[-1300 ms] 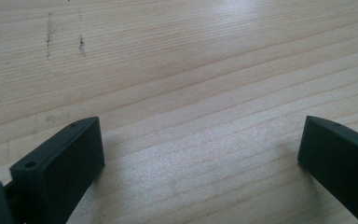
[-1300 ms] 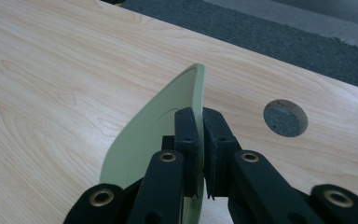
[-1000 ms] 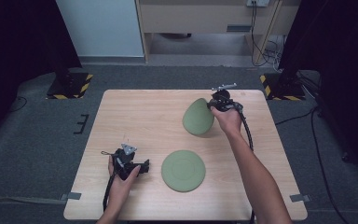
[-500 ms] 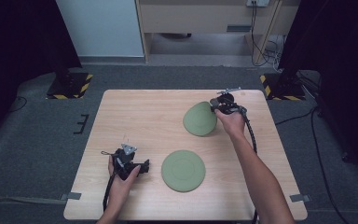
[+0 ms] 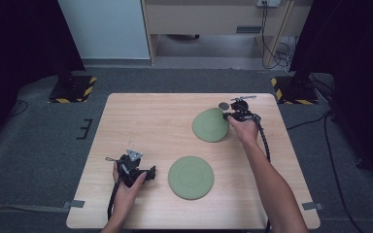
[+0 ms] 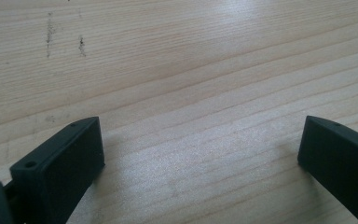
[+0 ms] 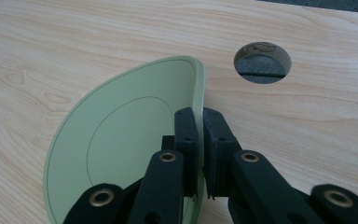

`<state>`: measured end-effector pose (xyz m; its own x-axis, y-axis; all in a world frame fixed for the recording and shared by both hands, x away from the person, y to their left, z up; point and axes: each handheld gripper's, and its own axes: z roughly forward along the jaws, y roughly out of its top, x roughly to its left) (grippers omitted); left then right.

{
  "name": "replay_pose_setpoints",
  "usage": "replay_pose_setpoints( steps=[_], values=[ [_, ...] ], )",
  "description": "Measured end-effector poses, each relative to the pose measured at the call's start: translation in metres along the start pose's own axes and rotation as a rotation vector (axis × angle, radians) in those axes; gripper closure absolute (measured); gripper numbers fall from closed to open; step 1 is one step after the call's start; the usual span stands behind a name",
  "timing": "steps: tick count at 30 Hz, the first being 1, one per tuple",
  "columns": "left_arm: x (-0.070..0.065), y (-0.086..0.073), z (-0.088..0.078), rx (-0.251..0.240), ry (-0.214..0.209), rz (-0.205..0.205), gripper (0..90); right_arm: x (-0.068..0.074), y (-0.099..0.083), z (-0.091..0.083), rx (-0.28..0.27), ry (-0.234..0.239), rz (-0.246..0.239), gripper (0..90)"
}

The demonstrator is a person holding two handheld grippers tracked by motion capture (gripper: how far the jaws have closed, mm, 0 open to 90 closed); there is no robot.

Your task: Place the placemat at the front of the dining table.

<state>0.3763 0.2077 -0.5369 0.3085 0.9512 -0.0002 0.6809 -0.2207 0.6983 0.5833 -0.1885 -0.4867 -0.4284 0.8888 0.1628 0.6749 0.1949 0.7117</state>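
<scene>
A pale green plate stands tilted at the back right of the wooden table, its lower edge near or on the wood. My right gripper is shut on that plate's right rim; in the right gripper view the black jaws pinch the rim of the plate. A second green plate lies flat near the front middle. My left gripper rests low at the front left, just left of the flat plate. Its jaws stand wide open over bare wood.
A round cable hole pierces the table just behind the held plate, seen as the hole in the right gripper view. Black-and-yellow stand feet sit on the grey floor beyond the table's back corners.
My right gripper has come down and slightly toward the front with the tilted plate, bringing it lower over the table. The left gripper and the flat plate have stayed put.
</scene>
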Motion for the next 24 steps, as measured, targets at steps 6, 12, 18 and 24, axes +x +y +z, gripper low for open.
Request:
replay_pose_setpoints(
  steps=[6,12,18,24],
  values=[
    [0.0,0.0,0.0,0.002,0.0,0.003,0.0,-0.009,-0.002,-0.003,0.003,-0.011,0.009,85.9],
    [0.0,0.0,0.0,0.002,0.0,0.003,0.0,-0.021,-0.007,-0.004,0.011,-0.026,0.037,85.8],
    [0.0,0.0,0.0,0.002,0.001,0.002,0.0,-0.029,-0.012,-0.003,0.017,-0.026,0.056,85.4],
    [0.0,0.0,0.0,0.002,0.001,0.002,0.0,-0.034,-0.017,-0.003,0.03,-0.042,0.062,84.6]
  ],
)
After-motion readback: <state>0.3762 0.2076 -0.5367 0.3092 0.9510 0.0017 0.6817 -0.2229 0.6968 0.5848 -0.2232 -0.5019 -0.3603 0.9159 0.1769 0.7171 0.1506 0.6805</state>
